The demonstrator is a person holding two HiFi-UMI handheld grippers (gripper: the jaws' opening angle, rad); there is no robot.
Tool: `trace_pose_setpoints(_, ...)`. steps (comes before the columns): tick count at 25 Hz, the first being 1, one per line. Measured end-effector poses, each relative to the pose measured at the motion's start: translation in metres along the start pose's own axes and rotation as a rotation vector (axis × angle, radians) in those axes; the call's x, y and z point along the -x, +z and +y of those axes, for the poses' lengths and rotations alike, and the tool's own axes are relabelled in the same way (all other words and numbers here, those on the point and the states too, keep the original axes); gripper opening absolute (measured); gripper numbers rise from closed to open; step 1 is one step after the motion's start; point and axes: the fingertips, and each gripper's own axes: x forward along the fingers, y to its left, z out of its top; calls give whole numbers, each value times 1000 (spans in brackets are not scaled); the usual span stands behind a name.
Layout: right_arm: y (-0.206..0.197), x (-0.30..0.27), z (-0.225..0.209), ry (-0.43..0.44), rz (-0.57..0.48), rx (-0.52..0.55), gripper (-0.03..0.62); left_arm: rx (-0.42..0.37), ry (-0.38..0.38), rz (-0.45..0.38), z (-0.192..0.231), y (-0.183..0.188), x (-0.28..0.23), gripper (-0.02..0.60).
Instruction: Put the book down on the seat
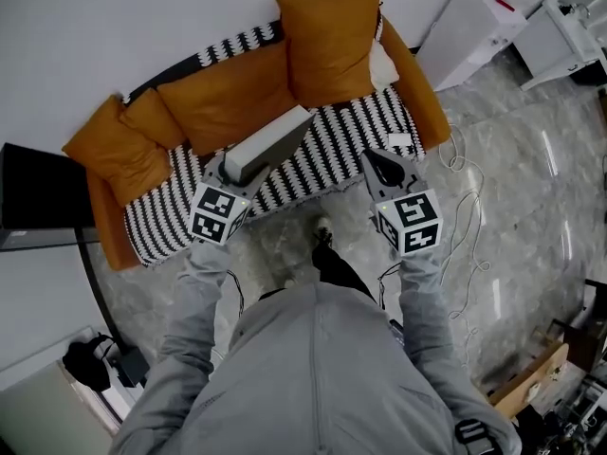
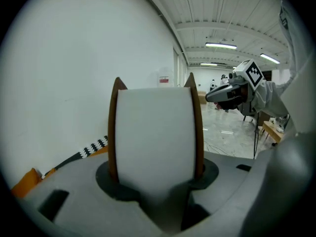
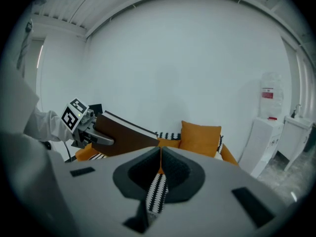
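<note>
My left gripper (image 1: 235, 171) is shut on a thick book (image 1: 272, 140) and holds it tilted in the air above the sofa seat (image 1: 341, 145), which is covered by a black-and-white patterned throw. In the left gripper view the book (image 2: 154, 132) shows its white page edge between two brown covers, and it fills the space between the jaws. My right gripper (image 1: 379, 166) hovers over the seat's front right part, shut with nothing in it. From the right gripper (image 3: 160, 154) view, the book (image 3: 123, 137) sticks out to the left.
Orange cushions (image 1: 327, 41) line the sofa back. A small white item (image 1: 398, 140) lies on the seat's right end. White cabinets (image 1: 474, 27) stand at the right, cables (image 1: 465, 216) trail on the marble floor, and a black box (image 1: 33, 197) sits left.
</note>
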Motion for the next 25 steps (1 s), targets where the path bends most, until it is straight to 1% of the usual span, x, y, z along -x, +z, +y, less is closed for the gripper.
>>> trace_pose_setpoints(3,-11,-9,-15,18,25,-18,29,52,-6,-9,5,3,-21,225)
trace_pose_setpoints(5,-19,-17,-26,33,41,-37,29,106,-16,-25,8,4,-37,225)
trace_pose_setpoints(7,-29,-26,-36,47,56,-64,29,180,-34,-33,8,1,-55,225)
trace_pose_setpoints(10,-43,-44,-50,56,84,-93,29,320,-61,-38,14,-13,-82,225)
trace_pose_setpoints(13,-63,-61,-58,56,113,-123,29,472,-93,-33,18,-37,-110,225)
trace_pose_setpoints(16,-87,-80,-67,48,149,-147,29,591,-123,-27,23,-64,-140,225)
trace_pose_setpoints(22,-140,-125,-86,24,192,-215,29,732,-175,-22,35,-121,-209,225)
trace_pose_setpoints(25,-170,-144,-94,11,216,-237,29,788,-194,-5,29,-150,-238,225)
